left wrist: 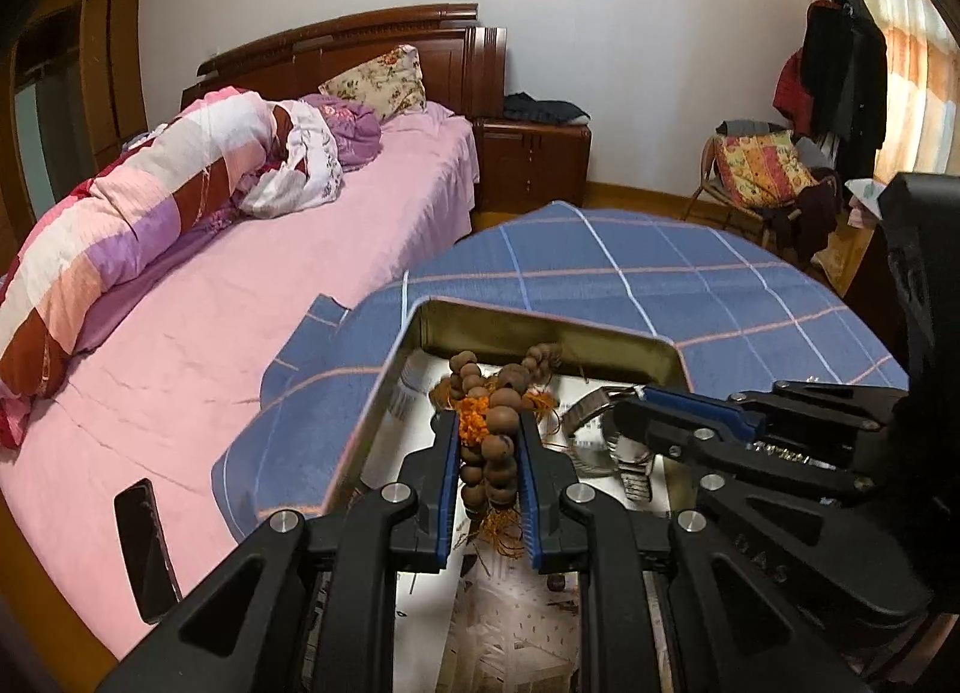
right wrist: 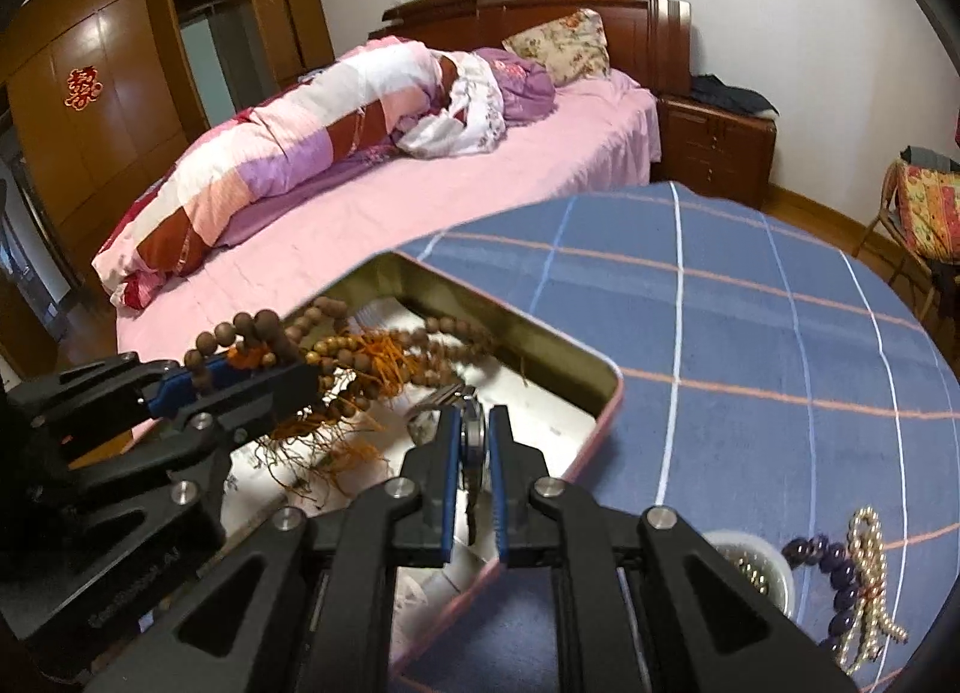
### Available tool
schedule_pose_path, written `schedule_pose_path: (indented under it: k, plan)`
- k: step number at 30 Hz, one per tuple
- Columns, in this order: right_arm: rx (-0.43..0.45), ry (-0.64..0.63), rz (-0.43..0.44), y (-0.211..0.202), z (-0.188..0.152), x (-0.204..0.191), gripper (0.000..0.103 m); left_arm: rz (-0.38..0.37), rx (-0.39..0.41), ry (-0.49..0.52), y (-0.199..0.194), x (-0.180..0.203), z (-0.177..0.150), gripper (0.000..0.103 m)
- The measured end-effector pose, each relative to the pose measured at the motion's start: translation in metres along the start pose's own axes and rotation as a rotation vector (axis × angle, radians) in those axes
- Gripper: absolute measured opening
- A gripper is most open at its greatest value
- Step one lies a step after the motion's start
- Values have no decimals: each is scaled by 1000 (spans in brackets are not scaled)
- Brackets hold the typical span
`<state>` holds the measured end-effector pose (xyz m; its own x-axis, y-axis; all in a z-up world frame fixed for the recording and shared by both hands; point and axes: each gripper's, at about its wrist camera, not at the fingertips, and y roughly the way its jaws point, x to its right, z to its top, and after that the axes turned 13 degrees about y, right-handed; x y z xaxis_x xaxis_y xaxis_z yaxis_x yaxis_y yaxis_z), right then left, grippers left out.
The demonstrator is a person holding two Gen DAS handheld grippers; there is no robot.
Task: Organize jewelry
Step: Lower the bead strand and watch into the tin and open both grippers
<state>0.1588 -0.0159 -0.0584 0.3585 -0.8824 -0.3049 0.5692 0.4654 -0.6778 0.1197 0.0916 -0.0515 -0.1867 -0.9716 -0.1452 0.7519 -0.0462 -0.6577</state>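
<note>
Bedroom counter under blue checked cloth (right wrist: 750, 333), both claws over the open gold-lined metal tin (left wrist: 540, 333).

Left claw (left wrist: 487, 441) gripped the brown wooden bead strand with orange tassels (left wrist: 498, 423); right claw (right wrist: 471, 441) pinched the silver metal wristwatch (right wrist: 474, 435) on edge. Both hung inside the tin. Best lowered apart, so tassels and watch band wouldn't tangle; purple and pearl beads (right wrist: 858, 567) waited nearby.
</note>
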Motion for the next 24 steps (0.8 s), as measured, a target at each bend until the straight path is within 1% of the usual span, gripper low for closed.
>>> schedule_pose_path:
  k: [4,11,17,19,20,21,22,24]
  plan:
    - [-3,3,-7,-5,-1,4,12,-7,-10,9,3,6,0,17]
    - [-8,5,-13,-1,2,3,12,25,-35,23,12,4,4,18]
    - [1,19,-13,4,4,4,13,35,-24,24,9,5,2,19]
    - [7,27,-11,3,5,6,21,18,-24,24,8,6,2,27]
    - [13,28,-2,1,4,7,30,19,-25,26,8,7,2,36]
    - [25,26,-12,-2,5,6,31,47,-22,21,5,7,2,45]
    - [32,21,-23,-4,5,6,32,60,-18,15,4,5,2,48]
    - [41,35,-16,-8,6,9,36,53,-2,-6,-1,0,2,59]
